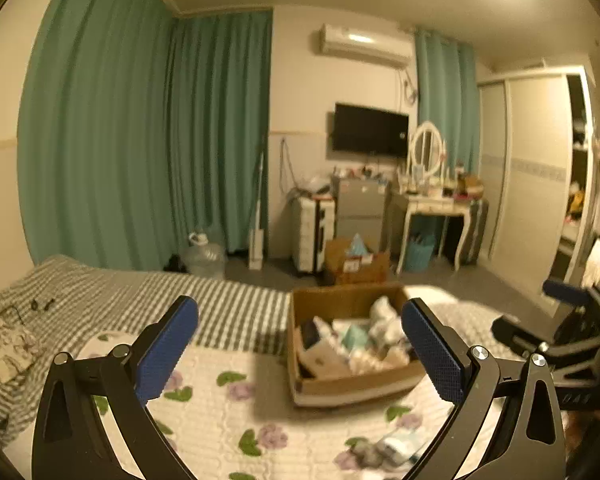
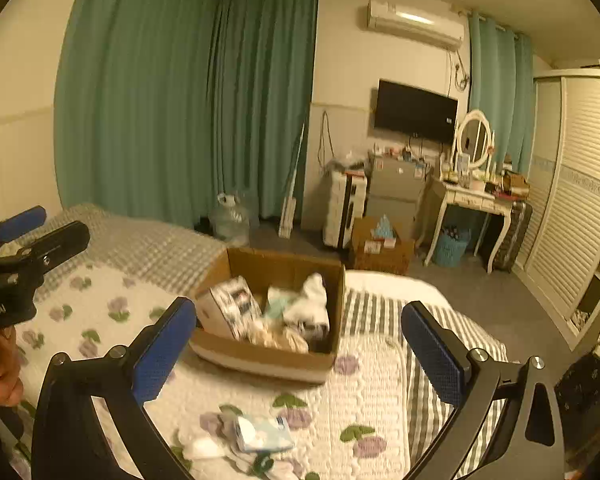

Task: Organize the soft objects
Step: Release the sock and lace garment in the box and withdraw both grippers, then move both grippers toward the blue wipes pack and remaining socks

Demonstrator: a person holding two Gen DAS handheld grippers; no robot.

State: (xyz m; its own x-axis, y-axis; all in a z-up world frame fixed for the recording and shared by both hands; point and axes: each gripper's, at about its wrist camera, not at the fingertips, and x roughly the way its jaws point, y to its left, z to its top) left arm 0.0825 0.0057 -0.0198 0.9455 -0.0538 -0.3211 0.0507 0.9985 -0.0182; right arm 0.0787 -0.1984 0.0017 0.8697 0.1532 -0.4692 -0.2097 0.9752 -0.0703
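Observation:
An open cardboard box sits on the flowered quilt of the bed, filled with white and pale soft items and small packets. A small heap of soft items, one a pale blue packet, lies on the quilt near me, also low in the left wrist view as a loose heap. My left gripper hangs open above the quilt, short of the box, nothing between its blue pads. My right gripper is open and empty too, above the heap and in front of the box.
The bed has a flowered quilt over a striped grey sheet. Beyond the bed stand a brown crate, a water jug, a suitcase, a dressing table and a wardrobe. A hand holds the left gripper at the left edge.

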